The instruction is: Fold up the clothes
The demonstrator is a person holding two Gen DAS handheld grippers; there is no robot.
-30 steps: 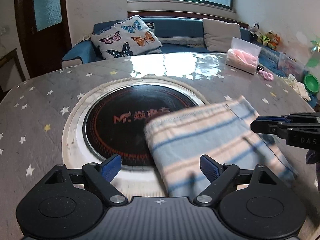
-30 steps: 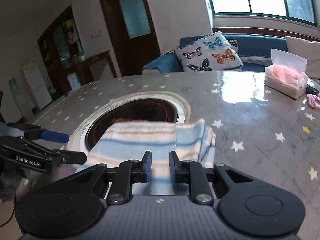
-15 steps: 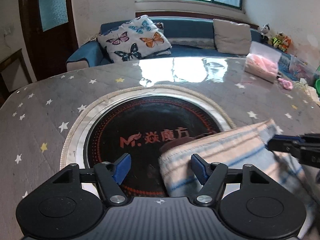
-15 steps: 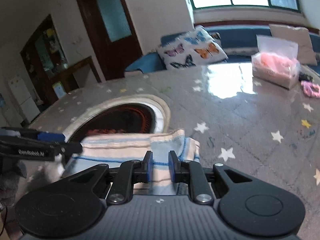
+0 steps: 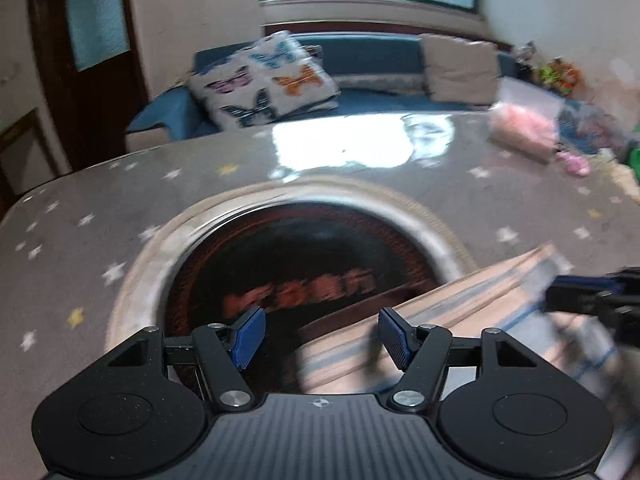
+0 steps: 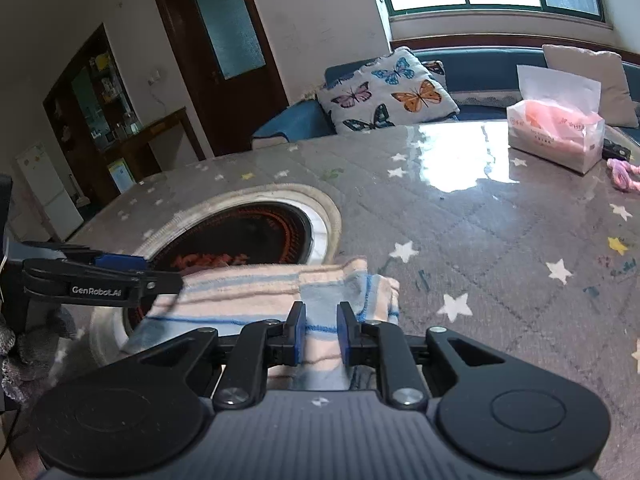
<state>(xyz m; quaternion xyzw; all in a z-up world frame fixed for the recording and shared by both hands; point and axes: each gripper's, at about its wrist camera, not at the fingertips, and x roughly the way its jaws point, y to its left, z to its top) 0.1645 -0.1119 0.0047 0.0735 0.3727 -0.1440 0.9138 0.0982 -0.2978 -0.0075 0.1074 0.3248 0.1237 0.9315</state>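
A folded striped cloth point(image 6: 256, 300), pale pink and blue, lies on the round table, partly over the dark cooktop point(image 6: 244, 236). My right gripper point(image 6: 322, 336) is shut on the cloth's near edge. My left gripper point(image 5: 320, 338) is open and empty, with the cloth point(image 5: 460, 320) at its lower right. The left gripper also shows in the right wrist view point(image 6: 136, 276) at the cloth's left edge. The right gripper shows in the left wrist view point(image 5: 592, 300) on the cloth's right side.
The table point(image 6: 500, 248) has a grey star-patterned cover. A pink tissue pack point(image 6: 556, 136) and a pink item point(image 6: 624, 174) sit at the far right. A blue sofa with a butterfly cushion point(image 6: 388, 96) stands behind the table.
The cloth has slid toward the near table edge, off most of the cooktop. My left gripper has drawn back and stays open. The right gripper stays shut on the cloth.
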